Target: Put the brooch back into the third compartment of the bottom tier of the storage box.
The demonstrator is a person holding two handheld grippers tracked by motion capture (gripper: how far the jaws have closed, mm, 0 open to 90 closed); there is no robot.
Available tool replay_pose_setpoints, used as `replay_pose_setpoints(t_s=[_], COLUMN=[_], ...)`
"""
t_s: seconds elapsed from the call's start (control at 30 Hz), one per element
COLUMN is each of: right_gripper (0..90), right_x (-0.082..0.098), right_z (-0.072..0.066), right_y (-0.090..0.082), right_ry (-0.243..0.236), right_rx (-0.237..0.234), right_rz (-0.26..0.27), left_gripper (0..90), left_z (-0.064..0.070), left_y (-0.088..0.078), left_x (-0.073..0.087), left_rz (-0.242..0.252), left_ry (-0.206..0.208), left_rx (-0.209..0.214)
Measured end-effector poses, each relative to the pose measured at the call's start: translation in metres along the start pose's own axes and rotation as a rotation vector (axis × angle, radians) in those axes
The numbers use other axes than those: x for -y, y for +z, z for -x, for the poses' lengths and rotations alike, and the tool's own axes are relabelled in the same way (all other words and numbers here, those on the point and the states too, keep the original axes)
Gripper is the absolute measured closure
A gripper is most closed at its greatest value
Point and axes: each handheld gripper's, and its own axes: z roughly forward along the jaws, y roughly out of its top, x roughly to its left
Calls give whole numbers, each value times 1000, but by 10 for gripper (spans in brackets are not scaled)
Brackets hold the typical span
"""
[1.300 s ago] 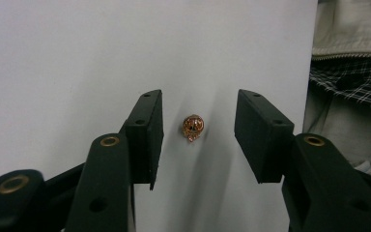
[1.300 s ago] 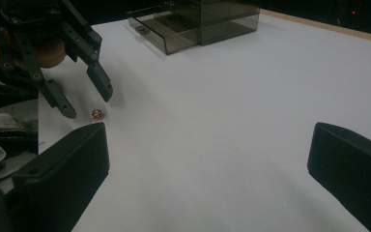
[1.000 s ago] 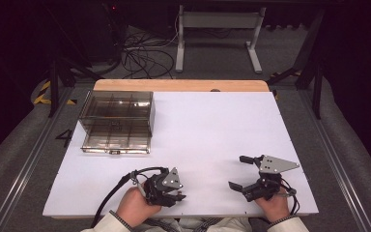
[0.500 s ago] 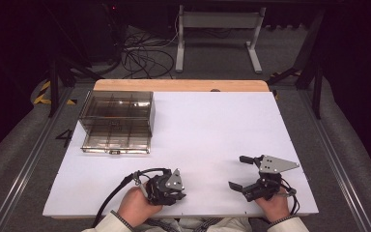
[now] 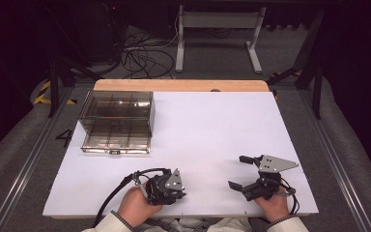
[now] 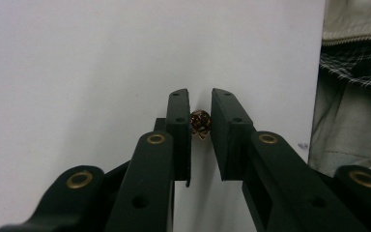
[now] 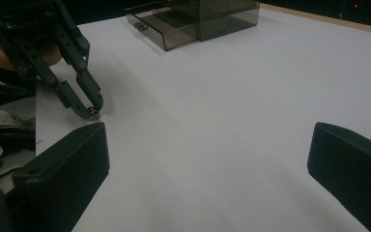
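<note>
A tiny brass-coloured piece [image 6: 200, 123] lies on the white sheet [image 5: 212, 125] near the table's front edge. My left gripper [image 6: 201, 113] is shut on it, a jaw tip on either side. From above, the left gripper [image 5: 174, 192] points down at the sheet in a hand at front left. The right gripper view shows it too, tips on the brass piece [image 7: 93, 113]. My right gripper [image 5: 236, 171] rests at front right, jaws wide open with nothing between them [image 7: 212, 159].
A smoky clear drawer box [image 5: 118, 121] stands at the back left of the sheet, its lower drawer pulled out toward me [image 7: 198, 19]. A wooden table edge [image 5: 183, 85] runs behind the sheet. The person's clothing [image 6: 352, 96] lies just past the front edge.
The left gripper's jaws look slightly narrower than a second ago. Both hands have stayed where they were.
</note>
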Motion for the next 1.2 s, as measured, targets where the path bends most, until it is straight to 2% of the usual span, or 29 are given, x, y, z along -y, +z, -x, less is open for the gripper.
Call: replay_pose_setpoints(t_s=[0.13,0.47,0.93,1.0,1.2], right_gripper=[16,16,19,19,20], right_x=[1,2,3,3,3], right_z=[1,3,3,3,4], right_y=[1,3,2,2,2], right_ry=[5,15,16,17,19], right_rx=[2,12,4,3,1], right_rz=[-1,-6,-3,-3,-5], left_gripper=[790,790,790,790,790], left_z=[-2,-3,-7,-7,-10], left_y=[-6,-23,-35,-36,-42], left_x=[0,-2,0,0,0], left_rz=[42,144,214,224,246], left_ry=[-11,4,-14,-27,-24], left_rx=[5,1,-3,-4,-12])
